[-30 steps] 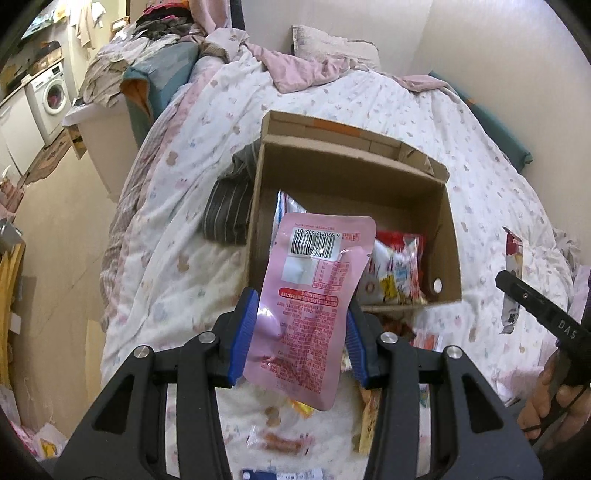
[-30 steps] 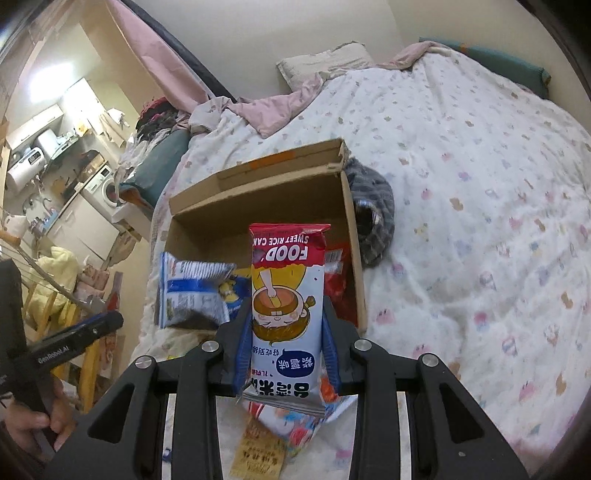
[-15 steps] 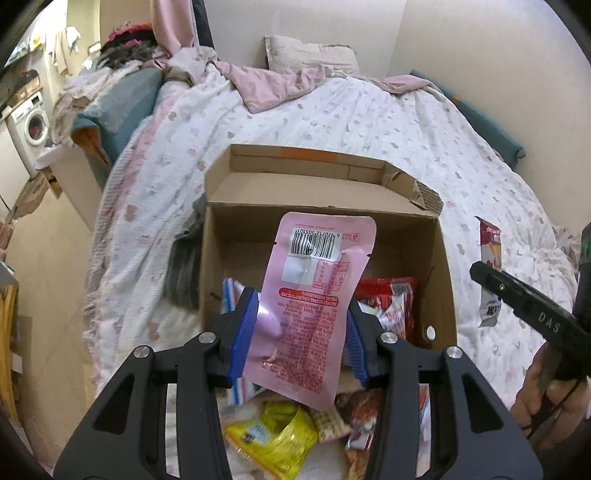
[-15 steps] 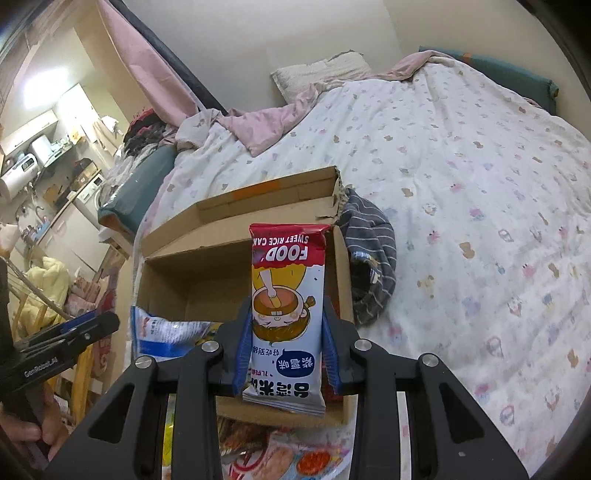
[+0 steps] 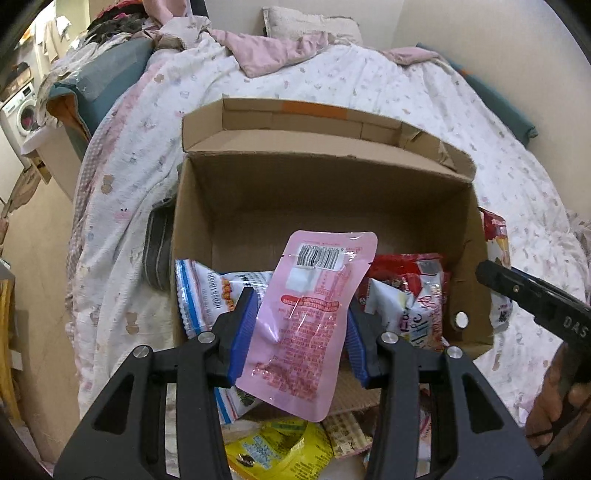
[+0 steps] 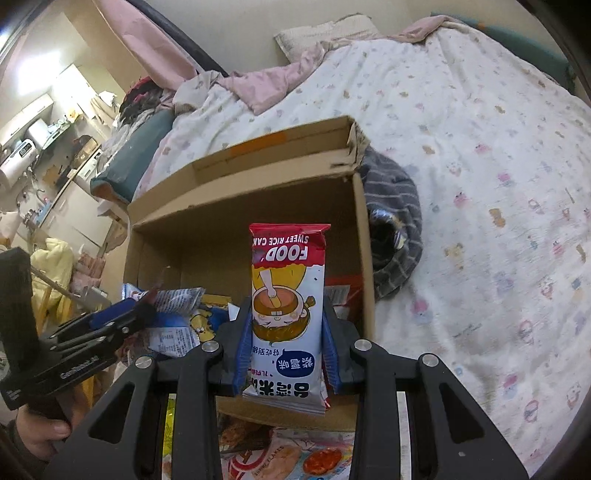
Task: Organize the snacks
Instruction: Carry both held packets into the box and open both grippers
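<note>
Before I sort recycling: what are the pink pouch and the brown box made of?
The pink pouch with a barcode looks like glossy plastic film: it shows glare and soft creases. The brown open-topped box looks like matte corrugated cardboard, with a torn, ragged flap edge.

A lived-in home bedroom opening onto a utility or kitchen corner. A bed (image 6: 480, 155) with a white patterned duvet fills most of both views, with a pillow (image 5: 310, 22) and a crumpled pink blanket (image 5: 273, 55) at its head against a plain wall. Heaped clothes (image 6: 144, 96) lie at the bed's far corner. Beyond them stand a front-loading washing machine (image 5: 22, 114) and white cabinets (image 6: 70, 218) with small appliances above.
</note>
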`<state>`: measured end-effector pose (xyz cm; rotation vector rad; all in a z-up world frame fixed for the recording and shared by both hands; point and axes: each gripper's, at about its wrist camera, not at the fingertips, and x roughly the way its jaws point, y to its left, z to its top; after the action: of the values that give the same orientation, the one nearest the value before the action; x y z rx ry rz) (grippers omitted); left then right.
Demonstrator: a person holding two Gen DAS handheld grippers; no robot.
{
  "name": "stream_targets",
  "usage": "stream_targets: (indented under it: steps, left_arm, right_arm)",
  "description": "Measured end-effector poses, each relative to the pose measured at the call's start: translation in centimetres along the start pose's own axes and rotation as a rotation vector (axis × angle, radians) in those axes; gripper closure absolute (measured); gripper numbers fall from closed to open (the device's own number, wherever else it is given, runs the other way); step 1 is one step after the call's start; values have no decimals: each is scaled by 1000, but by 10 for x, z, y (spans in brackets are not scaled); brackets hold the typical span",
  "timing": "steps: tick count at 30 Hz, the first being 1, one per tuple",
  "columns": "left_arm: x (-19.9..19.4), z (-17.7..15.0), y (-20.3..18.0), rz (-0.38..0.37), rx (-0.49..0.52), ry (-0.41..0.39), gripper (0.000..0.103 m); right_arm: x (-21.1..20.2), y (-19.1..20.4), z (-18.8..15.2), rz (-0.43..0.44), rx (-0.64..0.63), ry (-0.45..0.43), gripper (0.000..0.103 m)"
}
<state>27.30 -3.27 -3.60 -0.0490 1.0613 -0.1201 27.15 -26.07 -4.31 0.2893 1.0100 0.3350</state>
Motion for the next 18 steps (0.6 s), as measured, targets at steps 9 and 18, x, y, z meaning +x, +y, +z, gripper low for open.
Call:
stream_targets:
  steps: [9, 18]
  left_arm:
    - [-3, 18, -12, -24, 8, -56, 62]
    - [-1, 14, -12, -69, -19, -29, 60]
  right_arm:
    - [9, -2, 2, -34, 5, 8, 68]
    - [8, -6, 2, -28, 18, 5, 68]
